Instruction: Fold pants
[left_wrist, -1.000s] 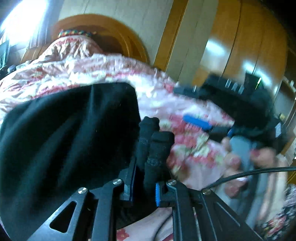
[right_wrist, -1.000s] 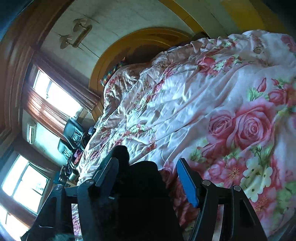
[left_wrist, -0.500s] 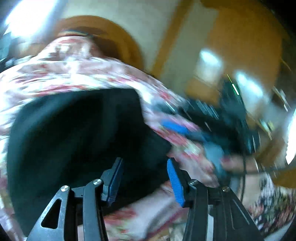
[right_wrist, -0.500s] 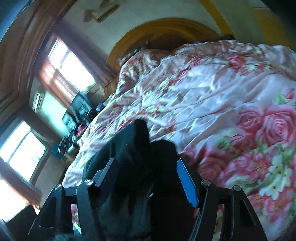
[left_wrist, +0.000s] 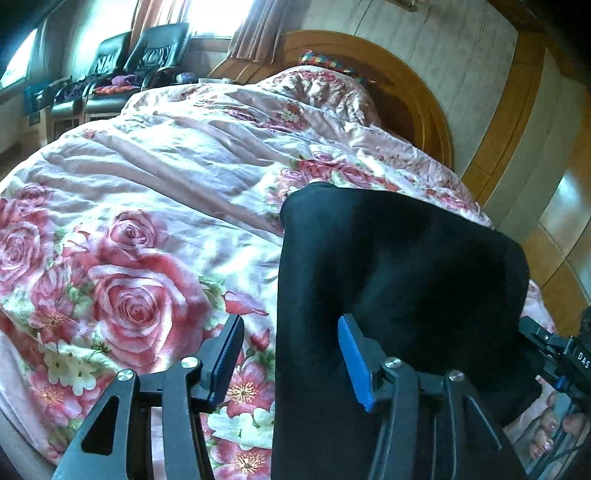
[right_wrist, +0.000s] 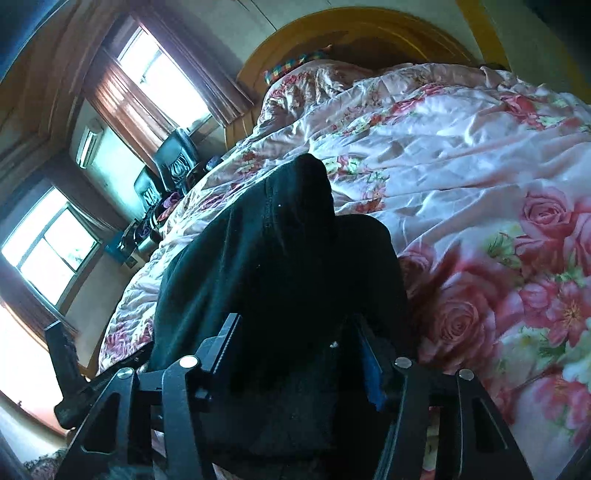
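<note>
The black pants (left_wrist: 388, 280) lie folded on the floral bedspread (left_wrist: 155, 192). In the left wrist view my left gripper (left_wrist: 288, 350) is open, its jaws wide apart over the pants' left edge, holding nothing. In the right wrist view the pants (right_wrist: 280, 251) fill the middle, with a raised hump of fabric at the far end. My right gripper (right_wrist: 295, 343) is open with its jaws wide apart and the black fabric lies between them. The other gripper and a hand show at the lower right of the left wrist view (left_wrist: 554, 369).
The bed has a rounded wooden headboard (left_wrist: 406, 81) with a pillow under the cover. Black chairs (left_wrist: 122, 62) stand by the windows at the far side. Wooden wardrobe panels (left_wrist: 546, 184) run along the right.
My left gripper opened and let go of the black fabric, then swung left so more bedspread shows. The right gripper stayed open and moved further over the pants.
</note>
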